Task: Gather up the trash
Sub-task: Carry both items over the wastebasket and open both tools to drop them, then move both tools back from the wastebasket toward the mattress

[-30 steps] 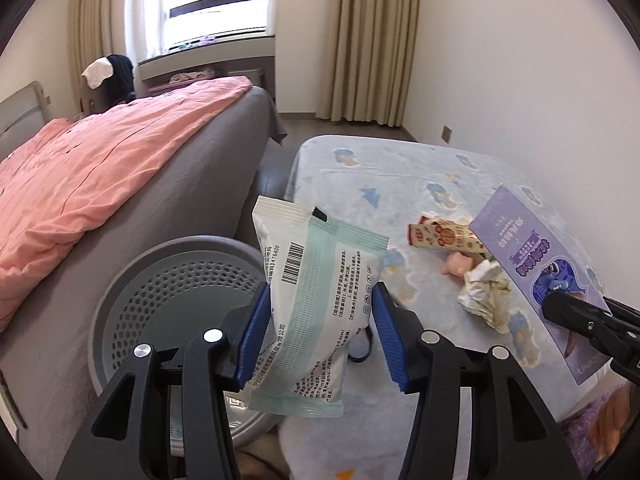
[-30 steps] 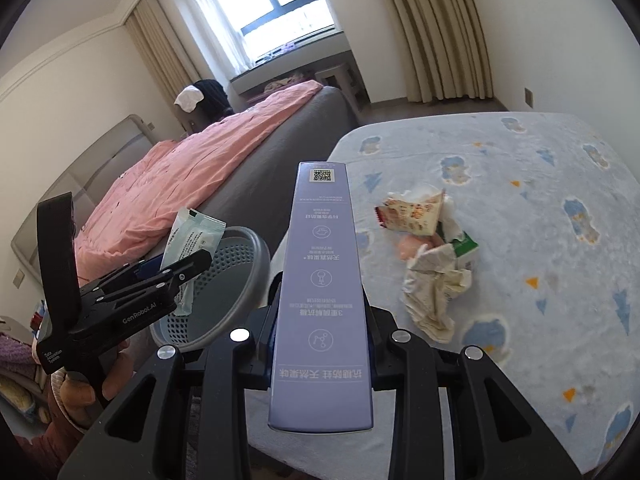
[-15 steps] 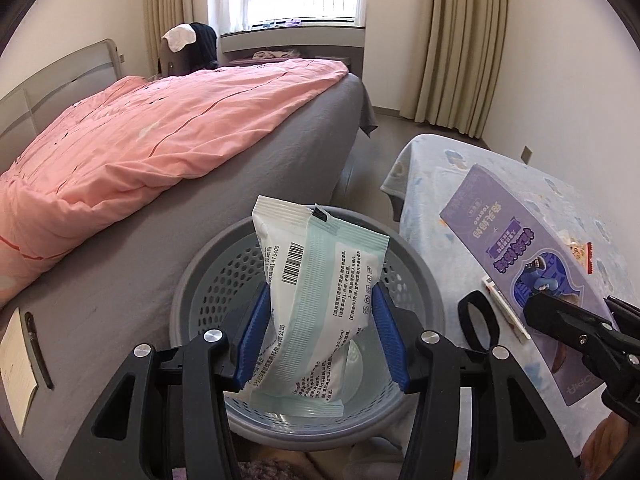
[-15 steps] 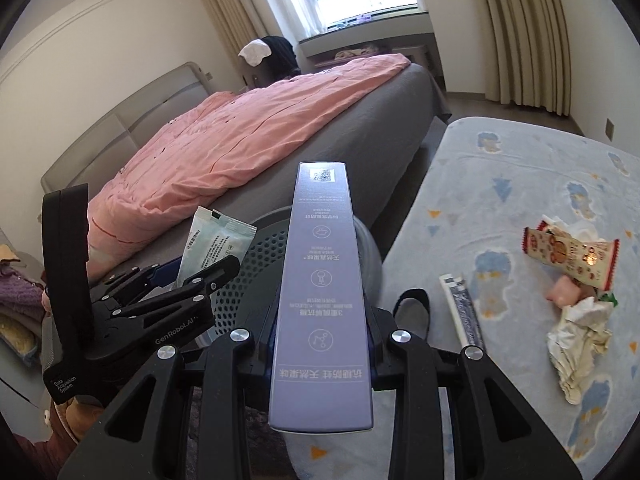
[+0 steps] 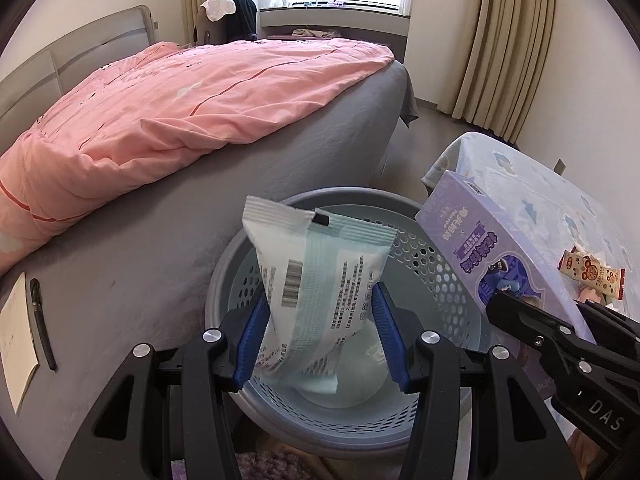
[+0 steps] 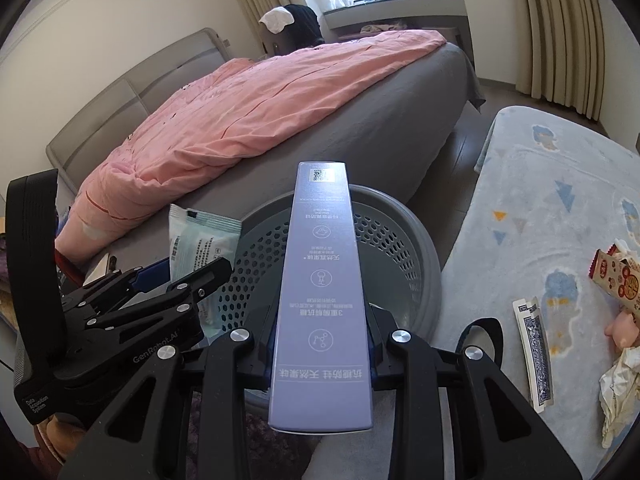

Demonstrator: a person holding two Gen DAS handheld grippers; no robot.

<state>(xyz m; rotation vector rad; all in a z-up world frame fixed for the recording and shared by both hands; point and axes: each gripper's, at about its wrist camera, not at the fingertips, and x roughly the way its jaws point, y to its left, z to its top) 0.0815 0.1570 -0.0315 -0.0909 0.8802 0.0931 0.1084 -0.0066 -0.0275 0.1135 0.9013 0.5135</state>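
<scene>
My left gripper (image 5: 320, 336) is shut on a white and pale green plastic packet (image 5: 316, 280), held upright over the grey perforated basket (image 5: 436, 276). My right gripper (image 6: 322, 344) is shut on a long purple box (image 6: 322, 288), which reaches out over the same basket (image 6: 408, 264). In the left wrist view the purple box (image 5: 496, 256) slants across the basket's right rim, with the right gripper (image 5: 560, 344) below it. In the right wrist view the left gripper (image 6: 160, 288) and its packet (image 6: 198, 240) sit at the basket's left rim.
A bed with a pink duvet (image 5: 192, 104) and grey sheet rises just behind the basket. A pale blue patterned rug (image 6: 560, 240) lies to the right, with a red snack wrapper (image 6: 616, 280), crumpled paper (image 6: 620, 392) and a narrow blue wrapper (image 6: 534, 348) on it.
Both grippers have swung left from the rug to over the basket, each keeping hold of its item. The bed now fills the background and the rug litter has slid to the right edge.
</scene>
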